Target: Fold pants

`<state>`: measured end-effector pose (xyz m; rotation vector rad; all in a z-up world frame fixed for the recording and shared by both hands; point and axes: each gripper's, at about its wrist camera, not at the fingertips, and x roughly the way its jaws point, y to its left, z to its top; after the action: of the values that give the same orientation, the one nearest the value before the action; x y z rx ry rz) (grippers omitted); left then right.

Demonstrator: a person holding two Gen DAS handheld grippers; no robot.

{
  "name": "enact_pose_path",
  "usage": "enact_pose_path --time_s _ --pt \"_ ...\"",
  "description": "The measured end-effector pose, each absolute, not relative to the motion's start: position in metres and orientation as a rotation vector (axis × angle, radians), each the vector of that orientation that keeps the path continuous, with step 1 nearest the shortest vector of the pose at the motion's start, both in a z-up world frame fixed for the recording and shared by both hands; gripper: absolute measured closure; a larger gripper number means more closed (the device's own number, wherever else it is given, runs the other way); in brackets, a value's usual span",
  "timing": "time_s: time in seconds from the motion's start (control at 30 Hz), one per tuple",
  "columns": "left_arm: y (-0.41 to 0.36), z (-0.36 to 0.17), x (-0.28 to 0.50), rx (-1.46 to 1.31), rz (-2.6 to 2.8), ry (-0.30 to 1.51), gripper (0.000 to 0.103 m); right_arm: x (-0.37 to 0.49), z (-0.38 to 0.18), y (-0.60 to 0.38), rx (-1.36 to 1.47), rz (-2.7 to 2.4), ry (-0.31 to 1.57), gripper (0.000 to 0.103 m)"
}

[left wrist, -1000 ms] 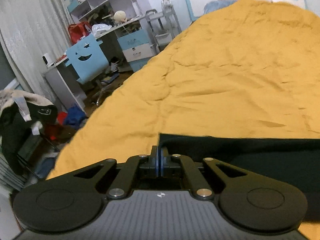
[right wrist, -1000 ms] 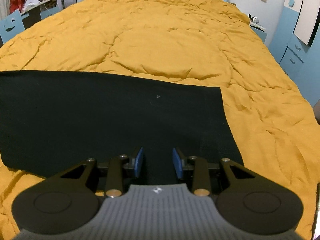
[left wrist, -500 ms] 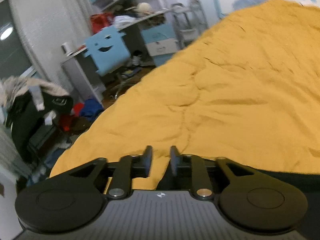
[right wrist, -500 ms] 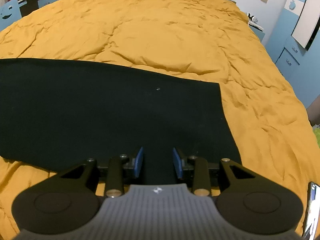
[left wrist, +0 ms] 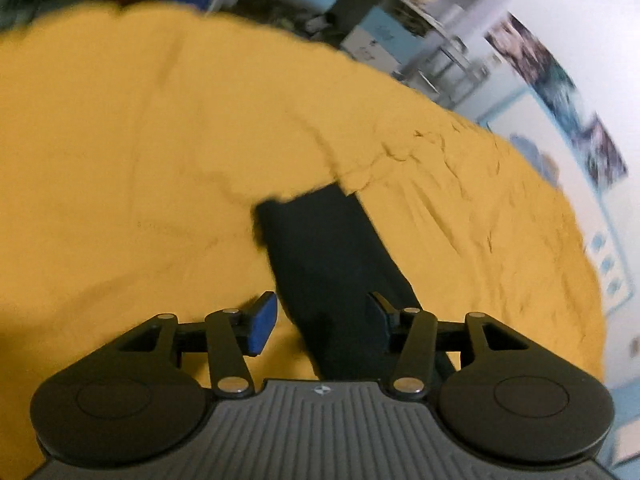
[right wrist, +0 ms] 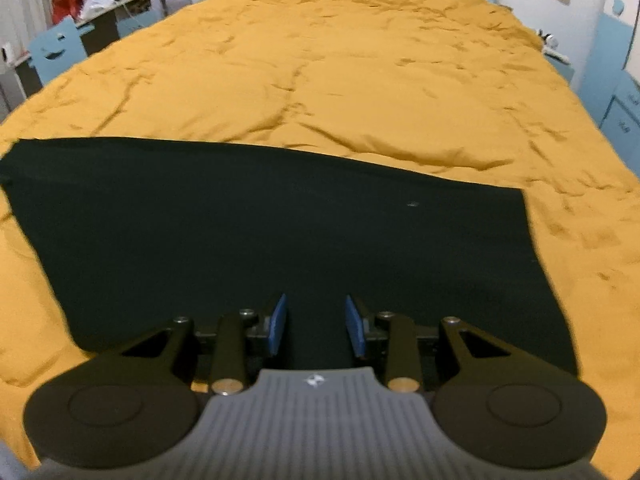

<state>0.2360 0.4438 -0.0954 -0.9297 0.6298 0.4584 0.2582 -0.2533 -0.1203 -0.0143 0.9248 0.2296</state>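
Right wrist view: yellow quilt (right wrist: 360,80) covering the bed, dark pants (right wrist: 280,232) spread flat across its near part. Right gripper (right wrist: 316,324) spread above the cloth, nothing pinched. Left gripper (left wrist: 320,316), jaws just widened, straddles the pants' (left wrist: 320,248) end, pads clear.

The pants (right wrist: 280,240) lie flat on the quilt (right wrist: 340,80), stretched across its near part from left to right, with the quilt reaching far beyond them to the headboard wall. The right gripper (right wrist: 316,324) hangs over the near edge of the pants, its fingers apart with cloth below them. A desk (right wrist: 104,12) and a chair (right wrist: 56,54) stand off the quilt's far left side. In the left wrist view, the left gripper (left wrist: 320,320) sits above one narrow end of the pants (left wrist: 328,264), with quilt (left wrist: 120,160) on both sides.
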Motion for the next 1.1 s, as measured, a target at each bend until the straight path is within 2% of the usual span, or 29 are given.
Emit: enact_pose_path --time_s 0.07,0.17,0.27,0.33,0.4,0.47,0.6,0.73,0.9,1.1 --pt "0.445 -0.106 0.233 -0.982 0.471 0.595 0.044 0.255 -0.116 -0.241 0.004 0.273 0.932 0.084" --pt "0.445 -0.114 0.233 -1.012 0.49 0.542 0.044 0.246 -0.109 -0.219 0.044 0.362 0.942 0.087" --pt "0.444 -0.116 0.236 -1.019 0.512 0.519 0.05 0.239 -0.11 -0.191 0.044 0.443 0.95 0.087" --pt "0.441 -0.117 0.239 -1.011 0.526 0.517 0.063 0.233 -0.114 -0.171 -0.009 0.482 0.943 0.087" --pt "0.439 -0.115 0.244 -1.001 0.555 0.534 0.089 0.23 -0.122 -0.157 -0.067 0.49 0.949 0.088" --pt "0.438 -0.111 0.245 -1.002 0.561 0.519 0.095 0.229 -0.137 -0.145 -0.137 0.481 0.976 0.091" --pt "0.417 -0.083 0.246 -0.934 0.52 0.452 0.097 0.231 -0.138 -0.153 -0.083 0.487 0.984 0.092" --pt "0.366 -0.031 0.244 -0.758 0.437 0.399 0.097 0.232 -0.125 -0.175 -0.01 0.457 0.947 0.091" --pt "0.271 0.033 0.244 -0.51 0.317 0.371 0.097 0.228 -0.116 -0.207 0.069 0.426 0.915 0.09" --pt "0.141 0.077 0.255 -0.272 0.149 0.378 0.097 0.218 -0.107 -0.24 0.143 0.399 0.88 0.09"
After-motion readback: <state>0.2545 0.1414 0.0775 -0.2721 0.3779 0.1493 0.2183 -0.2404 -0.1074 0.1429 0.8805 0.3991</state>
